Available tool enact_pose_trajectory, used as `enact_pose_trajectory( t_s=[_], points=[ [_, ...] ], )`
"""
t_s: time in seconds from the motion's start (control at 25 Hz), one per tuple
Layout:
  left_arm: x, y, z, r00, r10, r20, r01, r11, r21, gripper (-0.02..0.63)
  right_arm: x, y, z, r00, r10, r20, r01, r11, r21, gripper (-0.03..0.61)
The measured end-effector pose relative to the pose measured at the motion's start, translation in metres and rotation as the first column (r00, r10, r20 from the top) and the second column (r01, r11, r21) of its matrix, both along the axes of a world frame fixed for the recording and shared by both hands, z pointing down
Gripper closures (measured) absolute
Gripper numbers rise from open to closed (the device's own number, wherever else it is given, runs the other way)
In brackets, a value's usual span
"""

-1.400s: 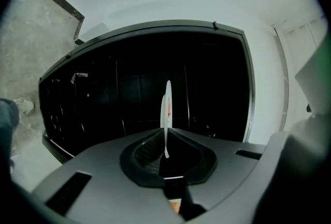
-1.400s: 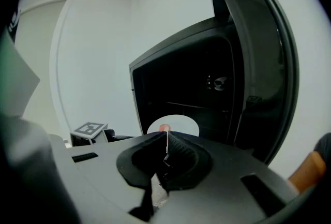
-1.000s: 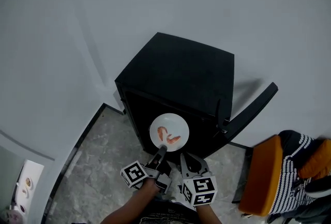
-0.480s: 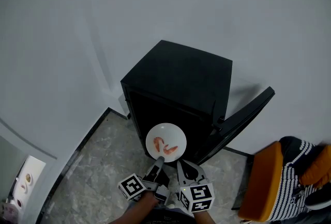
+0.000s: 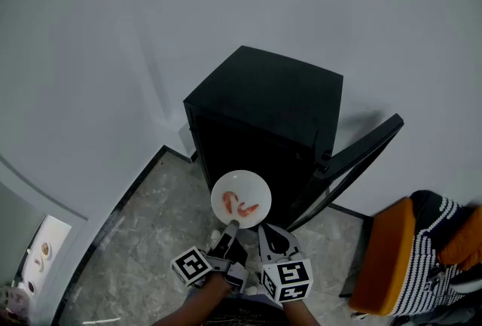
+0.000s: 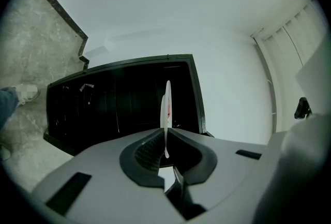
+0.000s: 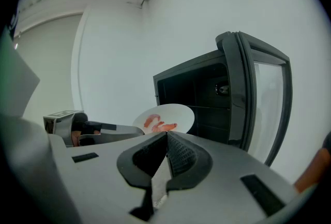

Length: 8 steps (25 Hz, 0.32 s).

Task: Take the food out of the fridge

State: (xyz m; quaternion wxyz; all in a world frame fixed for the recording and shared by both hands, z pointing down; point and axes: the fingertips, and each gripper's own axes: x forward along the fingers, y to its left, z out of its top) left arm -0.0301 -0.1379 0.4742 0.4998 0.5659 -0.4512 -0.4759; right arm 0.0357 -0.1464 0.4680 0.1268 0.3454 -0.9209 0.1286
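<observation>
Clamps the near rim of a round white plate [image 5: 242, 187] in the jaws of the left gripper [image 5: 231, 226], curled pink-orange food [image 5: 241, 205] at its middle, just outside the open black fridge [image 5: 271, 102]. Has the right gripper [image 5: 265, 236] just beside, jaws together, empty.

No legible text, brand, number or sign in any view. Left marker cube [image 5: 192, 266], behind left gripper [image 5: 232, 226] jaws, and right marker cube [image 5: 288, 279], behind right gripper [image 5: 265, 233] jaws: black-and-white square patterns only, no letters. Black fridge [image 5: 263, 102], ahead of both claws: no readable badge. White plate [image 5: 241, 200] pinched in left claw: no print.
</observation>
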Motion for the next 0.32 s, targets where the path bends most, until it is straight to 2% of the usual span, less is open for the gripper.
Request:
enact_pose_trajectory(
  t_s=[0.12,0.2,0.32],
  points=[
    [-0.002,0.006,0.002,1.0,-0.006,0.012,0.006,1.0,-0.008,0.591,-0.002,0.005,0.001,1.0,-0.008,-0.001,0.008,1.0,0.0,0.557],
    [-0.006,0.01,0.008,0.999,-0.006,0.051,0.007,1.0,-0.026,0.591,-0.003,0.008,0.001,1.0,-0.012,-0.001,0.012,1.0,0.003,0.557],
    [-0.008,0.013,0.007,0.999,-0.01,0.037,0.01,1.0,-0.012,0.591,-0.006,0.011,0.0,1.0,-0.019,-0.001,0.019,1.0,0.009,0.557]
  ],
)
